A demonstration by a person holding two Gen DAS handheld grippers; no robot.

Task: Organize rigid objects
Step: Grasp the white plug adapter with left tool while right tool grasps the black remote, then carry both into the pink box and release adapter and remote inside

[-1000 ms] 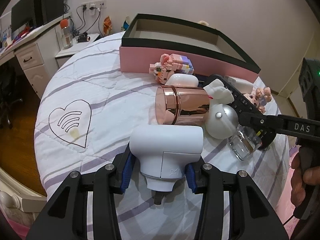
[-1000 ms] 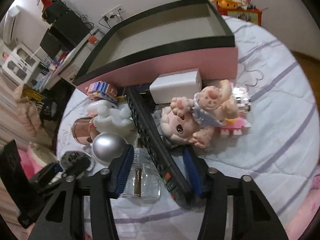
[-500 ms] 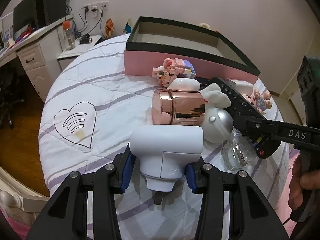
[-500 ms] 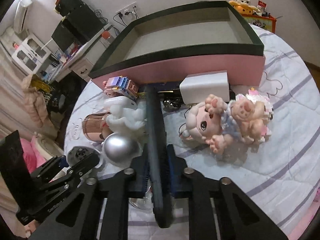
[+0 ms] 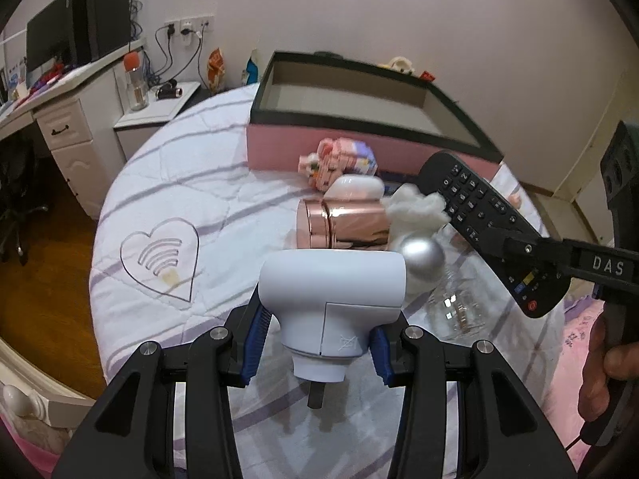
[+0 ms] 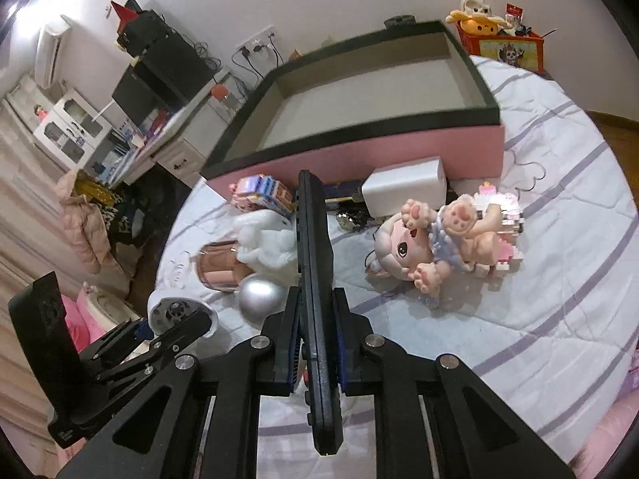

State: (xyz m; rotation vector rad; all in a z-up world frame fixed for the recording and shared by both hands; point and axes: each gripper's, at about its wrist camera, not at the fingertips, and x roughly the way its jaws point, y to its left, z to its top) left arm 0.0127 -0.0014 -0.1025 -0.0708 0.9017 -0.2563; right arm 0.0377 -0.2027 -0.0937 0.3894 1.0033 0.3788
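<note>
My left gripper (image 5: 317, 337) is shut on a white T-shaped plastic device (image 5: 333, 297) and holds it above the quilted round table (image 5: 167, 199). My right gripper (image 6: 315, 343) is shut on a black remote control (image 6: 313, 263), held on edge above the table; the remote also shows in the left wrist view (image 5: 487, 223). The pink box with a black rim (image 6: 359, 119) stands open and empty at the back. On the table lie a rose-gold canister (image 5: 343, 225), a silver ball (image 5: 423, 257), a white figurine (image 6: 265, 241), a doll (image 6: 431, 247) and a clear glass bottle (image 5: 455, 311).
A brick toy (image 5: 343, 161) and a white block (image 6: 407, 187) lie against the box front. A pink brick set (image 6: 503, 219) sits behind the doll. A desk with drawers (image 5: 68, 131) stands left of the table. A heart mark (image 5: 159, 255) is on the cloth.
My right gripper closed on the remote, turned it on edge and lifted it off the table. My left gripper rose with the white device.
</note>
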